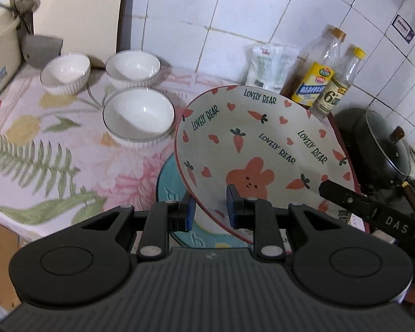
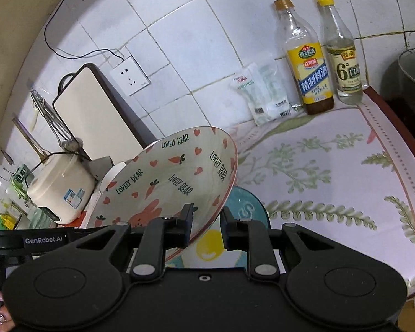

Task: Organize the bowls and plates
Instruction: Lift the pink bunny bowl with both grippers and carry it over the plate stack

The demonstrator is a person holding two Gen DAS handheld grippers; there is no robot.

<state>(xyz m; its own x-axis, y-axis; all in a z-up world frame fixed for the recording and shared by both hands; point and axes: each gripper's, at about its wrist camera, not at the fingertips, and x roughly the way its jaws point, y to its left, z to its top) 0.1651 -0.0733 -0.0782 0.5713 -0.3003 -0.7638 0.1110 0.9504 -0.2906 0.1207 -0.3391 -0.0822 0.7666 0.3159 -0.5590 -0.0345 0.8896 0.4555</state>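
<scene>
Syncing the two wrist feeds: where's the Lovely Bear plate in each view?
Left wrist: the Lovely Bear plate fills centre-right, tilted, its near rim pinched in the left claw; the right claw reaches its right edge.
Right wrist: the plate sits centre-left, tilted, rim pinched in the right claw.
Shared landmark: the yellow-label bottle against the tiled wall.

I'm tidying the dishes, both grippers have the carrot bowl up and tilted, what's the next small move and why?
Probably level the carrot bowl, held by the left gripper and right gripper, then carry it toward the three white bowls.
</scene>
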